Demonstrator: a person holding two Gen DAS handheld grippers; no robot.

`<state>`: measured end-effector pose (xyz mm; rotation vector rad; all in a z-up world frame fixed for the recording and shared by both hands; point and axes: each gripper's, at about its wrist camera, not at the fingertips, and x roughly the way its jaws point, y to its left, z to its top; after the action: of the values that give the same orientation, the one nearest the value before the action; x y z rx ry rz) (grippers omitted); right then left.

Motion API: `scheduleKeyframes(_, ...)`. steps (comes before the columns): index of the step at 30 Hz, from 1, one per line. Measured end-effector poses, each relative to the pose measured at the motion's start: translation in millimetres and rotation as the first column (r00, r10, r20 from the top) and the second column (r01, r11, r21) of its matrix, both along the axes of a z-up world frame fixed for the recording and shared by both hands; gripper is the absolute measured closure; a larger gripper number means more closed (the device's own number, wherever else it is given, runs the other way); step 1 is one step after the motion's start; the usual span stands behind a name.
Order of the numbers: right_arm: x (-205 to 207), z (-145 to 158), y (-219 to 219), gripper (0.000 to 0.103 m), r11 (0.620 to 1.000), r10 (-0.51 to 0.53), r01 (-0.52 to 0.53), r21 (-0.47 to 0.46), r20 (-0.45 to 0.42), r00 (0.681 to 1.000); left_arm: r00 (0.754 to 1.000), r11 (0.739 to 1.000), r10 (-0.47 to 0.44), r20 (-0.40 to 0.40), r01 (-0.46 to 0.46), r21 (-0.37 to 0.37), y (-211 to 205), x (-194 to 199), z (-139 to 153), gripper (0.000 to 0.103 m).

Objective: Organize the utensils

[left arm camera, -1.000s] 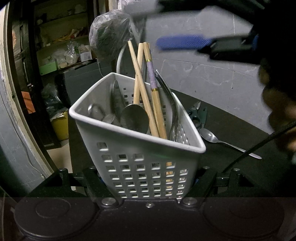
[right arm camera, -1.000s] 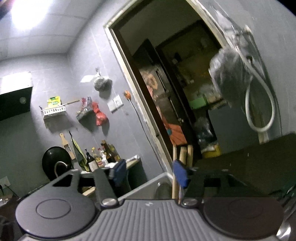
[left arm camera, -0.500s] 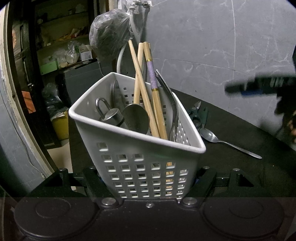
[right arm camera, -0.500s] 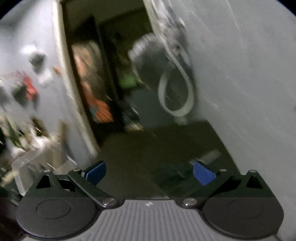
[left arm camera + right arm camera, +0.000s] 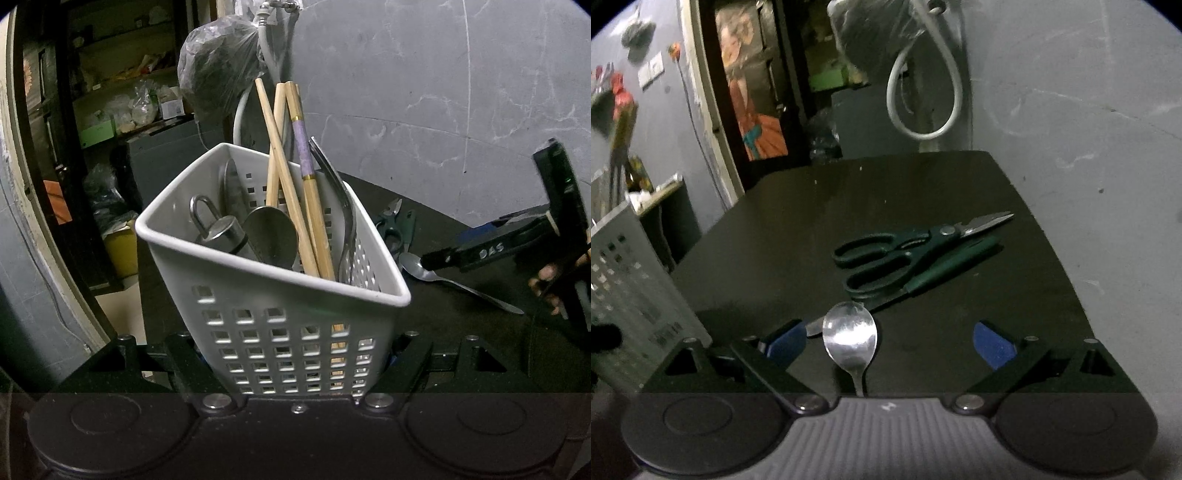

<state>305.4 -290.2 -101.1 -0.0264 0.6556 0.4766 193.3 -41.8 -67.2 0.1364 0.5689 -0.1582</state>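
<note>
Left claw (image 5: 299, 365) is clamped on the lower walls of the white perforated basket (image 5: 258, 310), holding it tilted above the dark worktop (image 5: 461, 325). Inside the basket stand wooden chopsticks (image 5: 284, 177), one with a purple band, a fork (image 5: 343, 221), a spoon bowl (image 5: 271, 236), a flat steel blade-like piece and a steel tool with a loop handle (image 5: 218, 229). To the right in this left wrist view, the right claw (image 5: 476, 251) comes in low over a loose spoon (image 5: 439, 277) on the worktop, with green scissors (image 5: 397, 225) behind it.

From the right wrist view, the right claw (image 5: 890, 339) is spread wide, its jaws just beginning to close, and its blue pads (image 5: 785, 339) touch nothing. The spoon's bowl (image 5: 849, 336) lies between them, nearer the left pad, its handle running back under the claw body. Just behind lie the scissors (image 5: 908, 254) and what looks like a knife (image 5: 923, 277); the basket's side (image 5: 631, 295) shows at left.

The spoon lies flat and looks slick, so it could skate away or pivot if one pad meets it first. A knife tip lying close to the left pad might get pinched along with it. A basket held this tilted could shed its tall chopsticks if it tips further.
</note>
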Motion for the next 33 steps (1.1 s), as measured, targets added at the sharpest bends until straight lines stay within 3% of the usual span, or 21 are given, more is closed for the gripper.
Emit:
scheduleKeyframes(5,2.7,-13.6,7.0,0.001,0.998,0.018,-0.02,-0.062,-0.027,0.999,1.0,1.0,0.004,-0.001,-0.004,0.001,-0.6,0.0,0.2,0.025)
scheduleKeyframes(12,2.0,-14.4,13.7,0.002,0.995,0.033,-0.033,-0.095,-0.001,0.999,1.0,1.0,0.004,-0.001,-0.004,0.002,-1.2,0.1,-0.1,0.025)
scheduleKeyframes(14,0.7,-14.7,16.1,0.013,0.993,0.034,-0.032,-0.117,0.015,0.999,1.0,1.0,0.005,-0.001,-0.005,0.001,-1.1,0.3,-0.1,0.025)
scheduleKeyframes(21,-5.1,-10.3,21.4,0.036,0.99,0.077,-0.073,-0.118,0.031,0.997,1.0,1.0,0.004,0.0,-0.004,0.001,-1.2,0.2,-0.1,0.025)
scheduleKeyframes(27,-8.0,-7.0,27.2,0.062,0.988,0.1,-0.096,-0.122,0.029,0.995,1.0,1.0,0.004,-0.001,-0.004,0.0,-1.4,0.4,-0.1,0.025)
scheduleKeyframes(33,-12.6,-4.3,36.8,0.065,0.982,0.1,-0.094,-0.164,0.03,0.995,1.0,1.0,0.005,-0.001,-0.005,0.0,-1.3,0.6,-0.2,0.025)
